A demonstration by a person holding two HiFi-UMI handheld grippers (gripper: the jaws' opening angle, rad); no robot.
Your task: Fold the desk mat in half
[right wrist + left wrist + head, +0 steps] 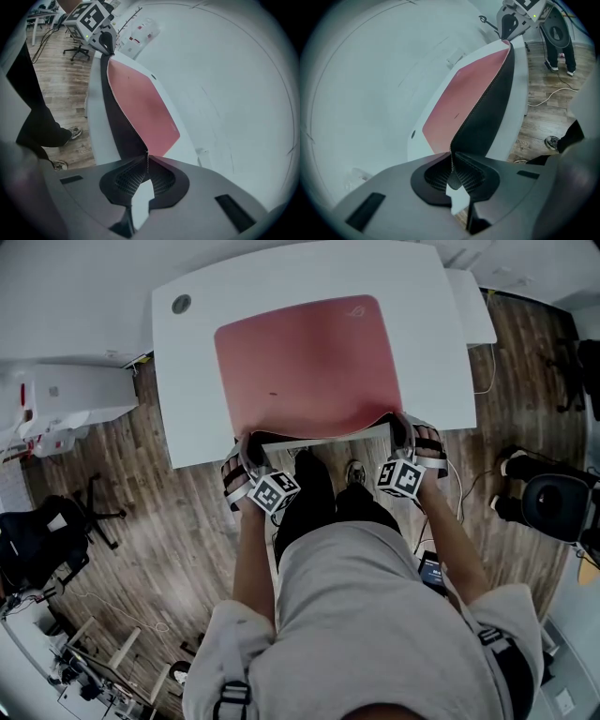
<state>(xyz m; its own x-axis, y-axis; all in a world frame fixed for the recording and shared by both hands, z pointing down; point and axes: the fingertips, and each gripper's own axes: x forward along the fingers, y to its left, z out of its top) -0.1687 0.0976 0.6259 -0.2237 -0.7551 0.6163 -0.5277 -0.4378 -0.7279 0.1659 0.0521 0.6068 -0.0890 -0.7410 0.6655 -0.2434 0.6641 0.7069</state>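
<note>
A pink desk mat (305,362) with a black underside lies on the white desk (187,381). Its near edge is lifted off the desk, showing the dark underside (487,117) (119,126). My left gripper (251,454) is shut on the mat's near left corner, and my right gripper (405,435) is shut on the near right corner. In each gripper view the stitched mat edge (451,157) (147,157) runs straight into the closed jaws. The far part of the mat still rests flat.
The desk has a round cable hole (181,304) at its far left corner. A person's legs and shoes (354,472) stand against the near edge. A black office chair (42,535) is at left, a white cabinet (66,395) beside the desk, and cables lie on the wood floor.
</note>
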